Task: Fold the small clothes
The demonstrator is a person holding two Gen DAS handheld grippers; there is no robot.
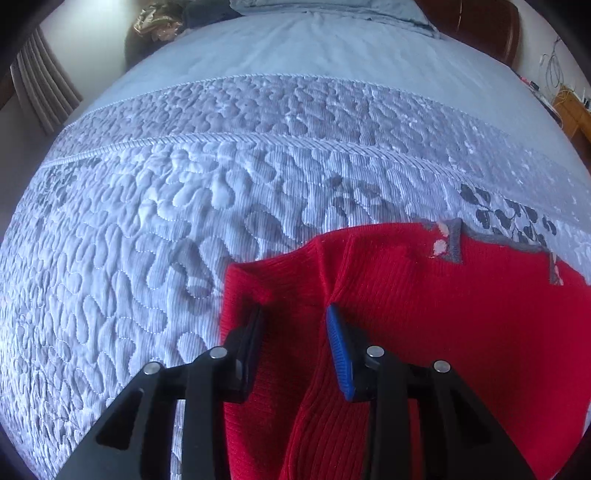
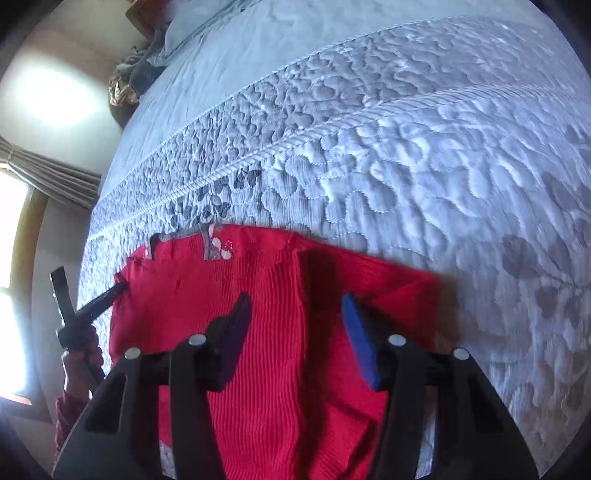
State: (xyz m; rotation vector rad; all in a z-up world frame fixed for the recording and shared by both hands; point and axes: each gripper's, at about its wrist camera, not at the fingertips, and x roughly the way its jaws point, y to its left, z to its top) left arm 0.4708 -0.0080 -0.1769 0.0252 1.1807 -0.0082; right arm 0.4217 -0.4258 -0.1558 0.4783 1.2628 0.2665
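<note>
A red ribbed knit garment (image 1: 424, 306) with grey trim (image 1: 456, 243) lies flat on a quilted pale blue bedspread (image 1: 147, 221). My left gripper (image 1: 293, 312) hangs open over the garment's left edge. Its black fingertip (image 1: 255, 317) touches a small raised fold, and cloth lies under the gap, unpinched. In the right wrist view the same garment (image 2: 258, 332) shows a folded flap on its right side. My right gripper (image 2: 295, 297) stands open over that flap's edge. At the far left of this view are the left gripper (image 2: 88, 280) and a red-sleeved hand (image 2: 74, 369).
The bedspread (image 2: 406, 166) stretches far beyond the garment. At the head of the bed are pale blue pillows (image 1: 325, 11) and a brown headboard (image 1: 480, 26). Curtains (image 1: 40, 96) hang at the left. A wooden desk with cables (image 1: 569, 103) stands at the right.
</note>
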